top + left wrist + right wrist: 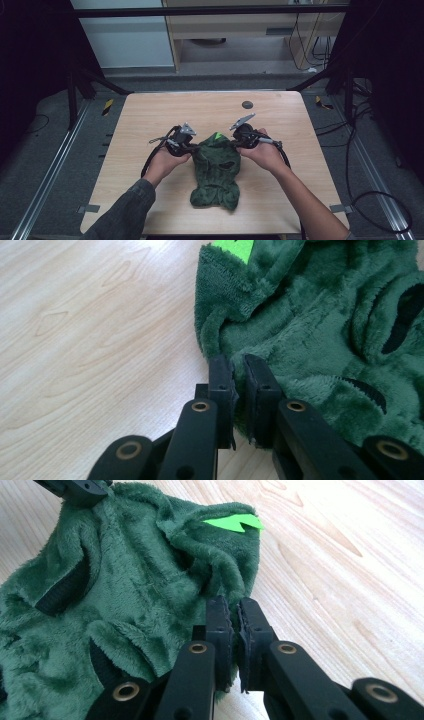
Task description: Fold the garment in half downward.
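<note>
A dark green plush garment [215, 170] with black-lined openings and a bright green tag [217, 136] lies crumpled in the middle of the wooden table [150, 115]. My left gripper [193, 149] pinches its upper left edge; in the left gripper view the jaws are shut on the plush garment [310, 325] at my left gripper [238, 371]. My right gripper [239, 145] holds the upper right edge, and in the right gripper view my right gripper [234, 611] is shut on a fold of the plush garment [130, 580] below the green tag [235, 522].
A small black round disc [247, 104] sits at the table's far side. Grey tape marks [88, 208] sit at the near corners. Cables trail from both grippers toward the floor. Bare wood lies left, right and beyond the garment.
</note>
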